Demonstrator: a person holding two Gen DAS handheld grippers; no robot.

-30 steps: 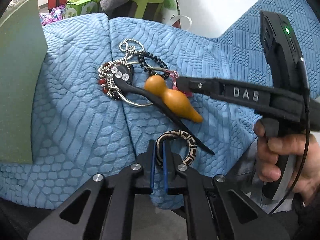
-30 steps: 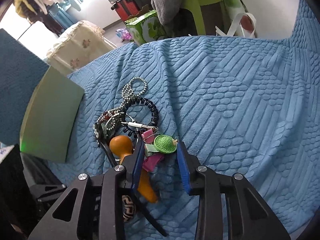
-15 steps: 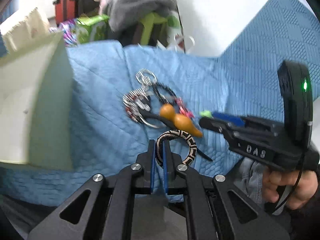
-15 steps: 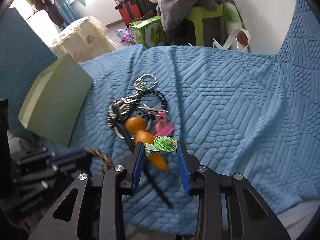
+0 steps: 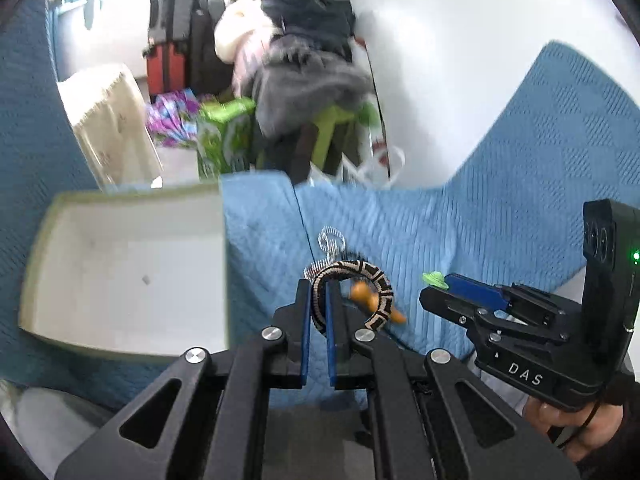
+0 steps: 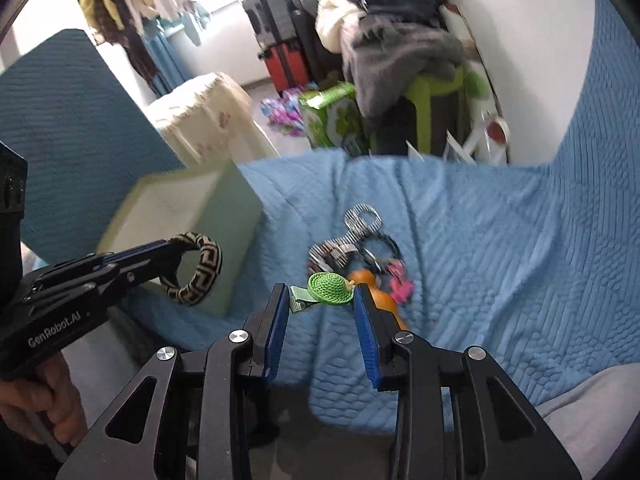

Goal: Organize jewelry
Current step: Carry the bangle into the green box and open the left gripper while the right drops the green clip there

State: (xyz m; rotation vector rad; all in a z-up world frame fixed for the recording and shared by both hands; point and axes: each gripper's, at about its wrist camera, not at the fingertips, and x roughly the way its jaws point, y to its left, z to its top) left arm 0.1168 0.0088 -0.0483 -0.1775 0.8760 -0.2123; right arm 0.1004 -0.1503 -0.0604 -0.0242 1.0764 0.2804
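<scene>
My left gripper is shut on a black-and-cream patterned bangle, lifted above the blue cover; the same bangle shows in the right wrist view. My right gripper is shut on a green hat-shaped hair clip, also raised off the cover; the clip peeks past its blue pads in the left wrist view. Below lies a pile of jewelry: silver bead rings, a black coil, an orange gourd charm and a pink clip. An open pale green box with a white inside sits to the left.
A blue textured cover drapes the surface and rises at the right. Beyond its far edge stand a green stool with grey clothes, suitcases, a green carton and a cream covered box. A hand holds the right gripper's handle.
Both grippers have risen off the cover, the left carrying the bangle and the right the green clip out of the pile. The box's open inside has come into view.
</scene>
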